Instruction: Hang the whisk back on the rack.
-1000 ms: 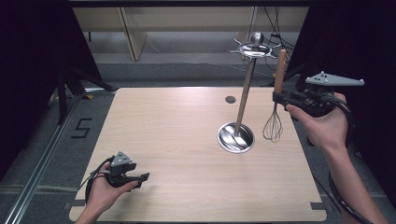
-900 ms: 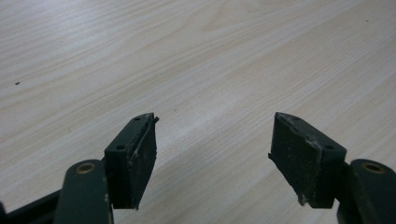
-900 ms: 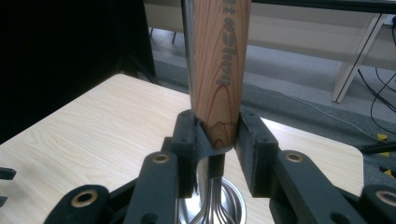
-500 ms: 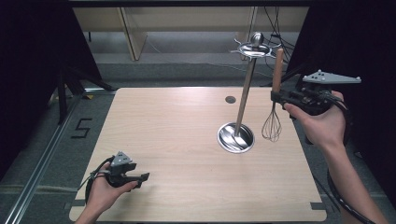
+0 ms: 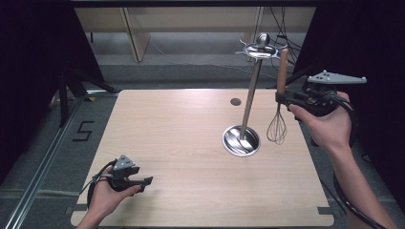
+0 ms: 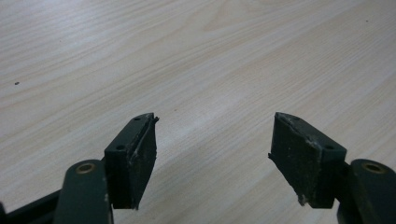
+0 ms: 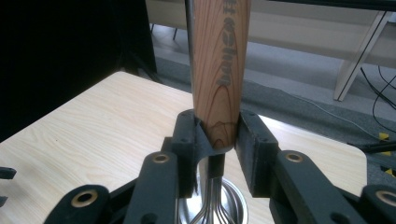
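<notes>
Wooden-handled whisk (image 5: 279, 107) upright, wires down, clamped in right hand-held gripper (image 5: 282, 98).

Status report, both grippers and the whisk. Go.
Left gripper open, low over the table. Right gripper shut on whisk, wires down, held upright in the air. Utensil stand just beside it, hooks above.

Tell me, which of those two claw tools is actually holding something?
The right gripper, at the table's far right: its jaws are shut on the wooden handle of a whisk held upright. The left gripper, near the front left, has open jaws over bare table.
</notes>
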Demonstrator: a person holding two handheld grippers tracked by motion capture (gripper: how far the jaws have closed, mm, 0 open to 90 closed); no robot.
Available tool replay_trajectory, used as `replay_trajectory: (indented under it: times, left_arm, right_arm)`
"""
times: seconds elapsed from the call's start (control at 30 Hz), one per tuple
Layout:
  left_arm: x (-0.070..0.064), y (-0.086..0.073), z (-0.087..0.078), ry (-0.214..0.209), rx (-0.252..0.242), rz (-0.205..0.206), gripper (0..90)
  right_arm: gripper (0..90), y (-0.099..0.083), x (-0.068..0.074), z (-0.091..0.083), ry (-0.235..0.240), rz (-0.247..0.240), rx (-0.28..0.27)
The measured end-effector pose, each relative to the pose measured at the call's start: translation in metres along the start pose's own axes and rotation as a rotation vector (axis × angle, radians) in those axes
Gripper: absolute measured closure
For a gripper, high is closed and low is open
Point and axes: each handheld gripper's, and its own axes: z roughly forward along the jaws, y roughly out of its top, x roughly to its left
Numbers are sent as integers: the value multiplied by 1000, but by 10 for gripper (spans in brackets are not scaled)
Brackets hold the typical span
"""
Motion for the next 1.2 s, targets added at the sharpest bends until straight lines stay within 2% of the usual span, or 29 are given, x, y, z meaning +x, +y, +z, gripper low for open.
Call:
replay_trajectory:
  times: [0.03,0.07,0.1,0.13,0.2,0.23,0.3,0.4,0.5,0.53,0.67,0.7,0.8,0.83,0.87,0.97,1.17,1.2]
  left_arm:
    - [0,0,0,0,0,0,307]
    - [0,0,0,0,1,1,307]
    - [0,0,0,0,1,1,308]
    - [0,0,0,0,1,0,307]
    - [0,0,0,2,2,3,307]
    - [0,0,0,2,2,3,307]
    - [0,0,0,-1,1,0,308]
    - [0,0,0,-2,1,0,307]
    - [0,0,0,-2,-1,-2,307]
    - [0,0,0,-2,-1,-2,307]
    - [0,0,0,-1,3,4,307]
    - [2,0,-1,1,17,20,307]
    - [2,0,-1,0,16,18,307]
    - [1,0,-1,0,16,19,307]
    - [1,0,-1,0,12,18,307]
    - [2,0,-2,5,10,31,307]
    - [2,0,-2,4,9,31,306]
    - [1,0,-1,3,0,22,307]
  right_arm:
    - [708,0,0,0,0,0,0]
    - [708,0,-2,1,5,-22,-4]
    - [708,0,-2,1,5,-22,-4]
    - [708,0,1,1,11,8,16]
    - [708,1,0,2,4,-9,3]
    - [708,1,1,2,6,7,14]
    - [708,1,1,3,7,5,13]
    - [707,1,0,5,10,-18,8]
    - [708,1,2,6,7,10,17]
    - [708,1,1,7,3,-9,12]
    - [708,1,1,9,1,-22,0]
    - [708,1,2,9,-3,-6,-4]
    - [707,1,2,11,-6,-12,-10]
    - [708,2,2,11,12,-6,19]
    - [707,2,2,11,-3,-15,14]
    - [707,2,3,13,-2,3,13]
    - [707,2,2,14,-5,-12,21]
    - [707,1,2,16,7,-13,20]
